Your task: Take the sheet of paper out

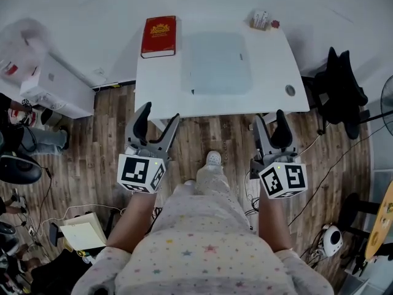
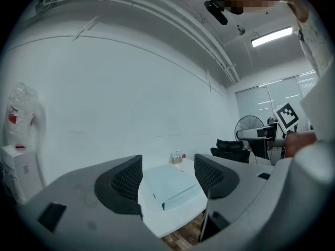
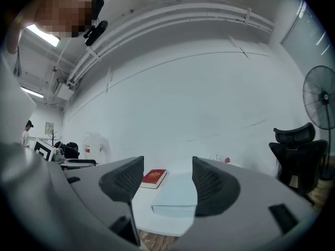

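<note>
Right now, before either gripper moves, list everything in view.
table: one, white, ahead of the person
book: one, red, far left corner of the table
document folder: one, translucent pale blue, flat on the middle of the table; contents can't be made out
small items: a cluster, pale with a red bit, far right corner of the table; too small to name
cabinet: one, white, left of the table
office chair: one, black, right of the table
fan: one, dark, standing at the far right
shoe: one, white, on the wood floor
left gripper: one, grey, jaws apart, empty, short of the table
right gripper: one, grey, jaws apart, empty, short of the table
</note>
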Tool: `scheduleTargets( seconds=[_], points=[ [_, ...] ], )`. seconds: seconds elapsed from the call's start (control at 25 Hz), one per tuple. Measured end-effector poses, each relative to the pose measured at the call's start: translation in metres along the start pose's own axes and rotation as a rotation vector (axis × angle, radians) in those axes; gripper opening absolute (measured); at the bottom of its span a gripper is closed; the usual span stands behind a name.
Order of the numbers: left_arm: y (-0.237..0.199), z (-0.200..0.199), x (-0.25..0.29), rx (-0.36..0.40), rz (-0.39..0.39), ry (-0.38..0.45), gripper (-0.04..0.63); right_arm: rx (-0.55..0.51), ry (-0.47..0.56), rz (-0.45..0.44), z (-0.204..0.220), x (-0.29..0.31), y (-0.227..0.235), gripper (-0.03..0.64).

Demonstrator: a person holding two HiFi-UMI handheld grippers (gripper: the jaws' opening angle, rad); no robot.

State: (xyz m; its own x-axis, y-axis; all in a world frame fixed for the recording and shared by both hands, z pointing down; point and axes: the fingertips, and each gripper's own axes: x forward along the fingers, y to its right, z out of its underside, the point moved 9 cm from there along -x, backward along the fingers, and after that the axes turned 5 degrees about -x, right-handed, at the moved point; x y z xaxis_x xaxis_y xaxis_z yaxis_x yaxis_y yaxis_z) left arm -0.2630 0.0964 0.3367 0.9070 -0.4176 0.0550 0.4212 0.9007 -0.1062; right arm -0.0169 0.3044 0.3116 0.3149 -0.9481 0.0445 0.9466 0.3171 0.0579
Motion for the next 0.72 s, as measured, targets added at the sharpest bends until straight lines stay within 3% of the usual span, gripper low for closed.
scheduleTargets(
  seconds=[0.4, 0.72],
  points=[
    [-0.005, -0.016, 0.106, 0.012, -0.086, 0.015, 0.285, -0.014, 0.031, -0.071, -0.024, 0.094, 0.09, 0.27],
    [-0.012, -0.013, 0.156, -0.008, -0.125, -0.014, 0.285, 0.014, -0.001, -0.092, -0.02, 0.144, 0.128, 0.27]
  ],
)
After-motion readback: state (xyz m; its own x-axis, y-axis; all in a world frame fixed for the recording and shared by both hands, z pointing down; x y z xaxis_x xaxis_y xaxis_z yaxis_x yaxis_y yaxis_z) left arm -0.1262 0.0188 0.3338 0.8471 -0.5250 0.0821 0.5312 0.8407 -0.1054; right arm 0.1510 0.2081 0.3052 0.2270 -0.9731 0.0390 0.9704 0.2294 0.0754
